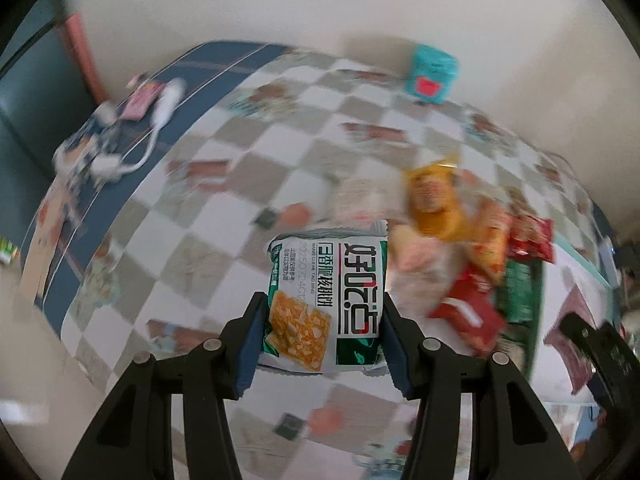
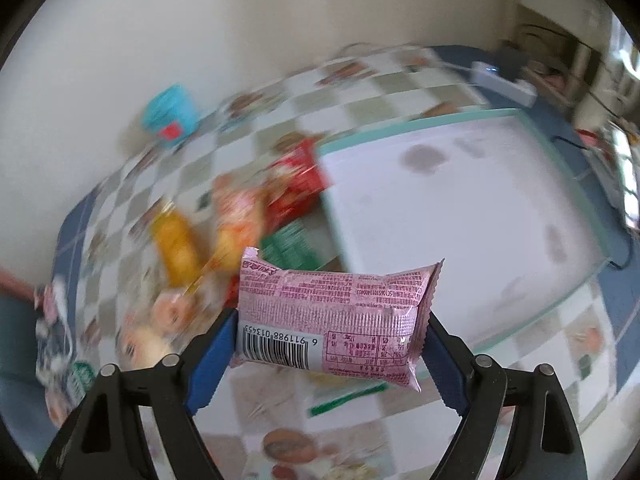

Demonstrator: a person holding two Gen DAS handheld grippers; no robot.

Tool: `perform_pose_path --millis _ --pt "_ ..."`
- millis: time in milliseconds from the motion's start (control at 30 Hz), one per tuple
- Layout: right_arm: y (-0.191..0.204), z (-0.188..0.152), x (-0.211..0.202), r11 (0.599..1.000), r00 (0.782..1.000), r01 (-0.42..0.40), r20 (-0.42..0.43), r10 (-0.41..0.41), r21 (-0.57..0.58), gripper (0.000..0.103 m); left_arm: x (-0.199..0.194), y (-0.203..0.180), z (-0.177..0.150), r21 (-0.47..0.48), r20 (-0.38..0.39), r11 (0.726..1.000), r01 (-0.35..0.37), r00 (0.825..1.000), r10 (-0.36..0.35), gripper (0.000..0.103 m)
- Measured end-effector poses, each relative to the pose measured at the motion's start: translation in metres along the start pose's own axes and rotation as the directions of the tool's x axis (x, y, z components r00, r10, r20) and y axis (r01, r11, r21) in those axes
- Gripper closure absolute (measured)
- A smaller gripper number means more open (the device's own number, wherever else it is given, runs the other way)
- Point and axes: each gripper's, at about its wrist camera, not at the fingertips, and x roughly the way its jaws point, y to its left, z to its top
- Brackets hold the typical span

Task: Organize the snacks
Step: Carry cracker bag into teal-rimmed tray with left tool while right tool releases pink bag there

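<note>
My left gripper (image 1: 322, 320) is shut on a white and green snack packet (image 1: 324, 296) with a yellow biscuit picture, held above the checkered tablecloth. My right gripper (image 2: 328, 340) is shut on a pink snack packet (image 2: 332, 312) with a barcode, held above the table. A blurred pile of snacks lies on the cloth: orange, red and green packets (image 1: 464, 248), also in the right wrist view (image 2: 248, 216). A white tray with a teal rim (image 2: 460, 200) lies right of the pile. The right gripper's black body (image 1: 600, 356) shows at the left view's right edge.
A teal tub with a red label (image 1: 432, 74) stands near the wall, also in the right wrist view (image 2: 170, 114). A white cable and small items (image 1: 160, 120) lie on the blue cloth border at the left. A white power strip (image 2: 504, 82) lies at the far right.
</note>
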Motion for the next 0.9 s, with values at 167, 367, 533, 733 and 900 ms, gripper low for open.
perform_pose_path --millis 167,367,533,733,900 --pt "-0.036 0.021 -0.007 0.993 0.998 0.054 0.03 -0.058 0.103 0.014 -0.01 -0.062 0.007 0.115 -0.009 0.992 0.058 0.998 -0.057 0.048" --pt "-0.082 0.042 -0.008 0.965 0.986 0.145 0.044 -0.159 0.22 0.014 -0.008 -0.139 0.013 0.225 -0.056 0.968 0.114 0.993 -0.103 0.048" --pt "-0.128 0.06 0.0 0.926 0.973 0.208 0.031 -0.229 0.315 0.014 0.002 -0.208 0.01 0.318 -0.128 0.925 0.208 0.976 -0.175 0.048" --pt "-0.163 0.074 0.01 0.891 0.963 0.242 0.019 -0.27 0.384 0.014 0.018 -0.268 0.004 0.38 -0.148 0.892 0.244 0.968 -0.202 0.048" --pt "-0.183 0.083 0.019 0.866 0.955 0.264 0.013 -0.298 0.425 0.014 0.034 -0.293 0.009 0.391 -0.14 0.884 0.258 0.965 -0.22 0.048"
